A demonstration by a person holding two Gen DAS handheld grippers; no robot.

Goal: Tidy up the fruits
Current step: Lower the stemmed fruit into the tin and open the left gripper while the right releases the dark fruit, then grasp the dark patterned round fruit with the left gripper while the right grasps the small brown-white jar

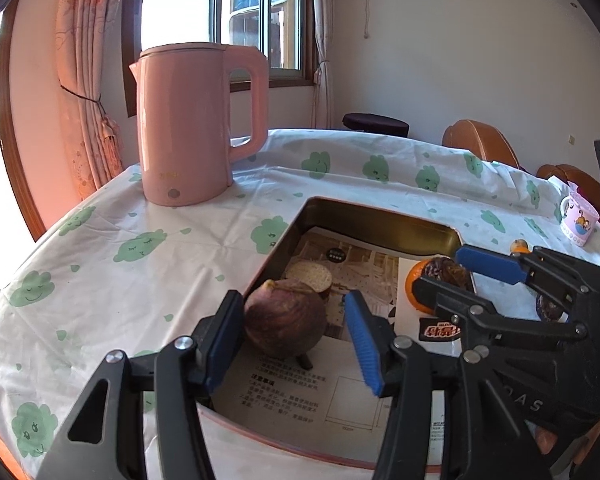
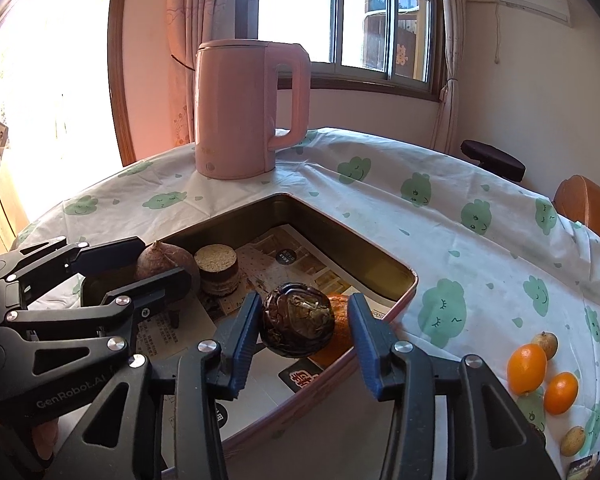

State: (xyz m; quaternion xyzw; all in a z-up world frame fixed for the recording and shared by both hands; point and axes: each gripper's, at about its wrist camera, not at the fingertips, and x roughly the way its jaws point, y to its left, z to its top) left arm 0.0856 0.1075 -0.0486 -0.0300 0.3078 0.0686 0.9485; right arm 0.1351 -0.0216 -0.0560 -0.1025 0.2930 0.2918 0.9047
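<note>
Fruits are seen in and beside a metal tin on a table with a white cloth dotted with green clouds. The tin is lined with printed paper.

A round brown-purple fruit sits on the paper near the left wall of the tin. It is seen between the blue pads of the left gripper. The left pad is right at the fruit's side, but a gap is seen between the fruit and the right pad, so the jaws are spread and nothing is pinched. Just behind this fruit a small round cake with a pale top is seen.

A dark wrinkled fruit is seen between the pads of the right gripper. The left pad is close to it, maybe touching, and a gap is seen on the right side. These jaws are spread too. An orange lies right behind the dark fruit, by the tin's right wall. A small dark packet with red writing lies on the paper close by.

Outside the tin, on the cloth to the right, two small oranges and two little tan fruits are seen. A pink kettle is stood behind the tin, near the window. A painted mug is seen far to the right.
</note>
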